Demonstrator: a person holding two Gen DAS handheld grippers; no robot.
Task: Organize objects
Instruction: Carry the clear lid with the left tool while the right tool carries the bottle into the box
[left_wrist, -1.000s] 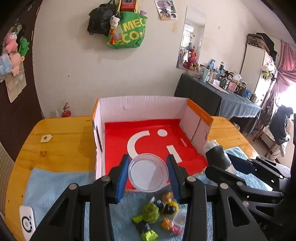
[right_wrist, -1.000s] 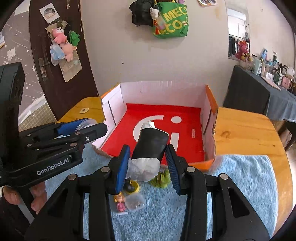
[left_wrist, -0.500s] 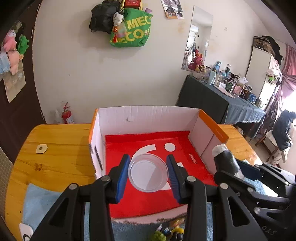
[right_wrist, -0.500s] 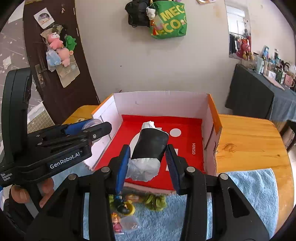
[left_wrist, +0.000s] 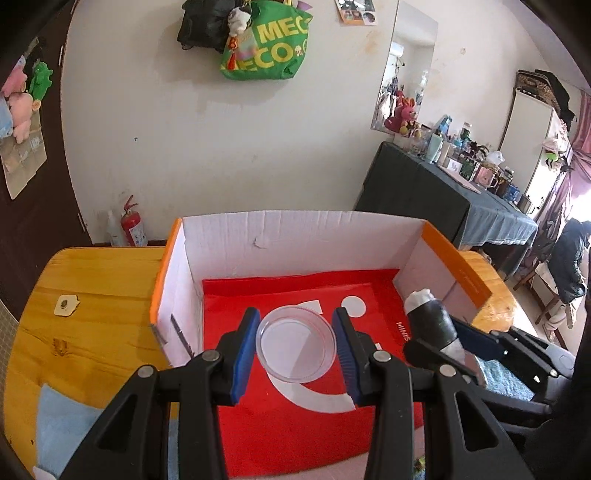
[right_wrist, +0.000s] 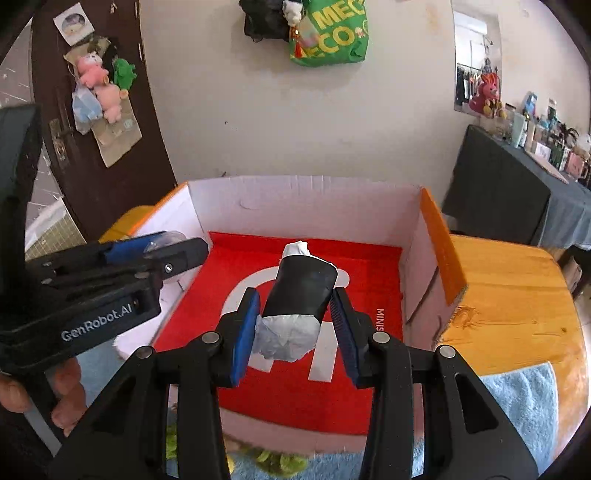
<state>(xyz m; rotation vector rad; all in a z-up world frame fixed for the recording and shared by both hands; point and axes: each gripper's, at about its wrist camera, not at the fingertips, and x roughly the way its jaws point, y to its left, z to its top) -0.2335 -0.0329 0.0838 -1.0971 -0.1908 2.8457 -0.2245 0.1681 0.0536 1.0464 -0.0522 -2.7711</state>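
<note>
My left gripper (left_wrist: 296, 345) is shut on a clear round plastic dish (left_wrist: 295, 345), held above the red floor of an open cardboard box (left_wrist: 295, 236). The right gripper (right_wrist: 295, 326) is shut on a black roll with white paper stuffed in both ends (right_wrist: 299, 295), also over the box floor. In the left wrist view that roll (left_wrist: 430, 323) and the right gripper (left_wrist: 443, 345) sit at the right, near the box's orange-edged wall. The right wrist view shows the left gripper (right_wrist: 170, 254) at the left with the dish edge (right_wrist: 164, 240) between its blue pads.
The box (right_wrist: 306, 192) stands on a round wooden table (left_wrist: 88, 288) with a light blue towel (right_wrist: 517, 406) at the near side. Small green toys (right_wrist: 273, 459) peek out below the box's front edge. A hand (right_wrist: 37, 398) holds the left tool.
Both grippers have moved forward from above the towel and toys to over the box floor, still gripping the dish and the roll. The toys have slipped out of the left view.
</note>
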